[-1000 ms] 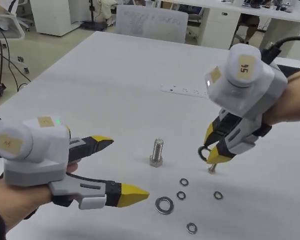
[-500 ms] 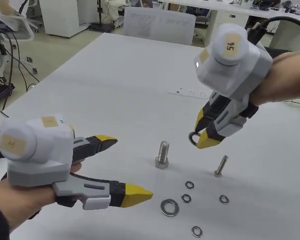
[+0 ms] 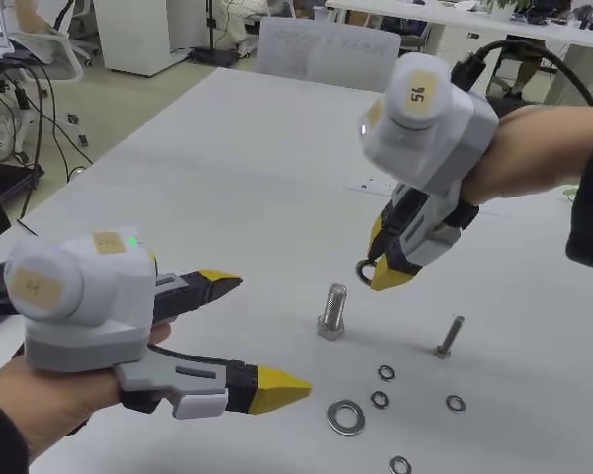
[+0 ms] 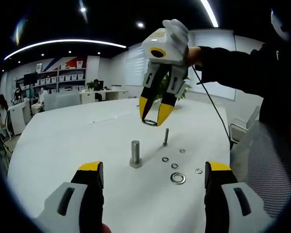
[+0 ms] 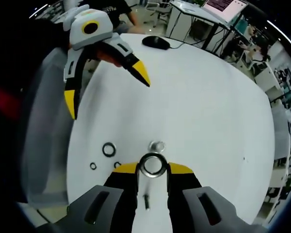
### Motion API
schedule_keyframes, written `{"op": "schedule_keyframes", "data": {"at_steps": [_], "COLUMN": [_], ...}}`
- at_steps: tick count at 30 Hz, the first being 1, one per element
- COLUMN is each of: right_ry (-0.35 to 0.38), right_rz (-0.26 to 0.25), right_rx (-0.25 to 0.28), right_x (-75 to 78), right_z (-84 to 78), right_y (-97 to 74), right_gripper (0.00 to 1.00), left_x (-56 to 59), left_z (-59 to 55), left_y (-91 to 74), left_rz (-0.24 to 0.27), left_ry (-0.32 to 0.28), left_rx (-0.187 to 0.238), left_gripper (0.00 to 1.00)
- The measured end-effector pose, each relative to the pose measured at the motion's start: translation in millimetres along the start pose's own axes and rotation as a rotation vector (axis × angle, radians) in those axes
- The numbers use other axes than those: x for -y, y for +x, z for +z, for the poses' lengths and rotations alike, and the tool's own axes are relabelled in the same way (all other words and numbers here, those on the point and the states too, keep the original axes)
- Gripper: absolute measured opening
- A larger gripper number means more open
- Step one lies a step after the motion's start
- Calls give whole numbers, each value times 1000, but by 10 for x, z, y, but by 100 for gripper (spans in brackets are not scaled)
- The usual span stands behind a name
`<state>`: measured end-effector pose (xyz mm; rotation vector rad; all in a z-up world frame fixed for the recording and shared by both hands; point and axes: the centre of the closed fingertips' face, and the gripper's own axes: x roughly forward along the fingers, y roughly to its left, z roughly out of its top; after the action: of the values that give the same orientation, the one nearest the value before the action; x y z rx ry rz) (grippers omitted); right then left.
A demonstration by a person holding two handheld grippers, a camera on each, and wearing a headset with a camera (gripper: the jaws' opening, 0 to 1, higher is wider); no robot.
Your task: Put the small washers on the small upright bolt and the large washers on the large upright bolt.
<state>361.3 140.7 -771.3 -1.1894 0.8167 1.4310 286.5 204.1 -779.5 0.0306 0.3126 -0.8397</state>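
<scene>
A large silver steel washer (image 5: 153,164) is clamped in the right tool (image 3: 376,274), mid-frame, just above the large upright hex bolt (image 3: 332,312). Small metal washers (image 3: 386,372) are scattered lower right. The left tool (image 3: 273,335) is held apart. In the right gripper view, the bolt head is seen just past the ring.

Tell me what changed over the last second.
The right gripper, still shut on a large washer, rose from beside the small bolt and swung left toward the large bolt. The left gripper stayed open; the loose washers and both bolts stayed put.
</scene>
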Motion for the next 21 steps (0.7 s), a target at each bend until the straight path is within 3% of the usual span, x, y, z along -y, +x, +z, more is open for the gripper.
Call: {"op": "schedule_keyframes", "data": {"at_steps": [11,21], "right_ry": [-7,-21], "right_rz": [26,57], "right_rx": [-13,-38], "right_x": [95,76], "right_z": [89,123], "right_y": [158,321], "right_gripper": [22,22], "left_x": [-6,-19], "left_z": [6,-3], "left_y": [-13,-7], "left_rz": [6,10], "left_ry": [-4,-4], "left_rx": [5,2], "left_gripper": [86,85]}}
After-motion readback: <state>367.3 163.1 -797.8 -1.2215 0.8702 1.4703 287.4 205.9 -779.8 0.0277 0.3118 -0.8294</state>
